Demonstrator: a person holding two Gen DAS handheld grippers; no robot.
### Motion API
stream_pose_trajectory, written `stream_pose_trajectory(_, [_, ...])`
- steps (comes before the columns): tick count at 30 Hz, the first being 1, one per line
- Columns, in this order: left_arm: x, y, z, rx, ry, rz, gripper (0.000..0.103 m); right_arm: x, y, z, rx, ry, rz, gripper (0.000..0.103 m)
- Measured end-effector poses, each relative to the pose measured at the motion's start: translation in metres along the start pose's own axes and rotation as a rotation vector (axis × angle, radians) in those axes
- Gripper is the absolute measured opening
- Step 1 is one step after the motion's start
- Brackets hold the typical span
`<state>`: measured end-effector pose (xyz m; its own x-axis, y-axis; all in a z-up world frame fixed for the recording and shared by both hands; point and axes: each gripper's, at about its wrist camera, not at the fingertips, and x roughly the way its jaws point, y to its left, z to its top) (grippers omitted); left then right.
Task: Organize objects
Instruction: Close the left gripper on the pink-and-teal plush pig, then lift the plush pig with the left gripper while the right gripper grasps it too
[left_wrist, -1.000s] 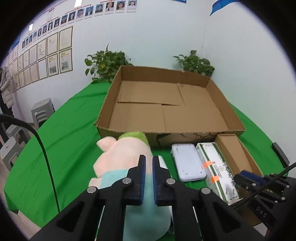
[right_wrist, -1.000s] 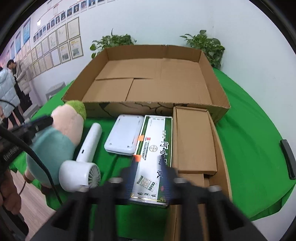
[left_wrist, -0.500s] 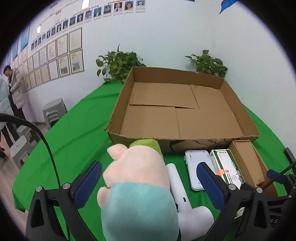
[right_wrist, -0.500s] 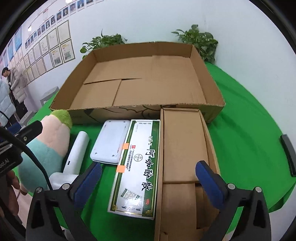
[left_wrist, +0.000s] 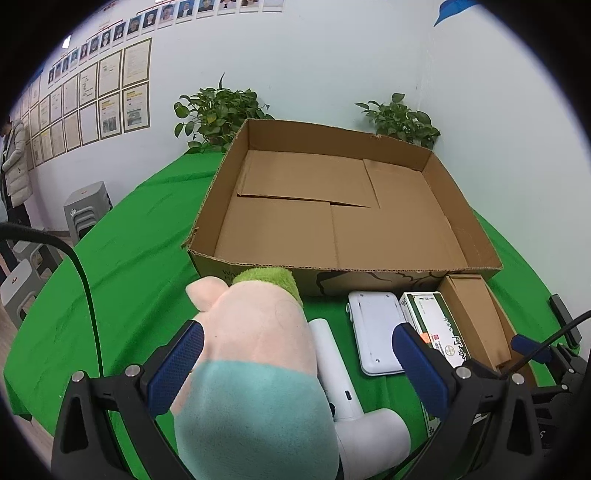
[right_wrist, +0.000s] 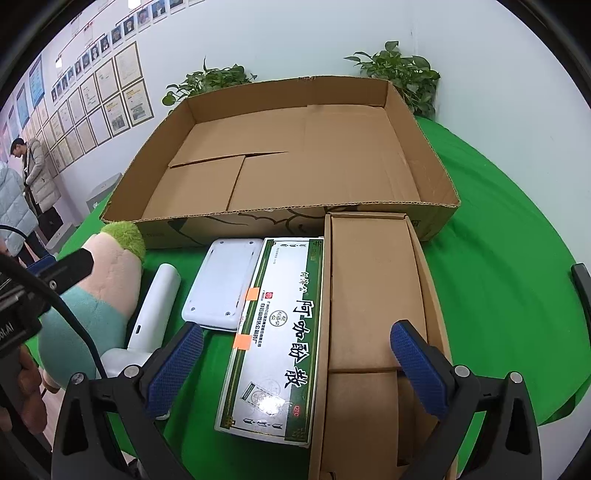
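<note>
The left gripper (left_wrist: 297, 363) is standing spread wide around the plush toy (left_wrist: 255, 354), pads not pressing; the right gripper (right_wrist: 295, 362) is gaping above the green medicine box (right_wrist: 277, 336). Both should be centring before squeezing, then lifting toward the empty cardboard tray (left_wrist: 258, 147) behind

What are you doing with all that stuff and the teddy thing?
A person is tidying things with a pair of tongs in each hand. The left tongs are wide open around a plush toy, not squeezing it yet. The right tongs are open too, above a green and white box and a brown cardboard box. A white hair dryer and a flat white device lie between them. The big cardboard box behind has nothing in it yet.
</note>
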<state>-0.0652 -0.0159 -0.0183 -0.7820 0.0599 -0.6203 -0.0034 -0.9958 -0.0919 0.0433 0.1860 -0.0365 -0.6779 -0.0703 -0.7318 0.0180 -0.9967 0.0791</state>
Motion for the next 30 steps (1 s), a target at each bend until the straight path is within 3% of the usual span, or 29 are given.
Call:
stream_pose_trajectory(14, [-0.021,0.025,-0.003,-0.067,0.007,-0.033,0.102,-0.016,0.013,-0.005,-0.040,-0.025,0.010,0.102])
stream_pose_trajectory(19, [-0.022,0.036,-0.010,-0.055,0.045,-0.055,0.102,-0.027,0.022,-0.005,-0.102,-0.059,0.028,0.102])
stream_pose_trajectory(24, [-0.005,0.045,-0.028,-0.042,0.150,-0.108,0.102,-0.045,0.034,0.000,-0.234,-0.123,0.119,0.102])
stream_pose_trajectory(26, [0.002,0.046,-0.036,-0.034,0.182,-0.115,0.102,-0.055,0.039,0.006,-0.291,-0.149,0.204,0.102])
stream_pose_trajectory(30, [0.014,0.054,-0.051,-0.103,0.236,-0.238,0.094,-0.072,0.056,0.016,-0.416,-0.184,0.360,0.102])
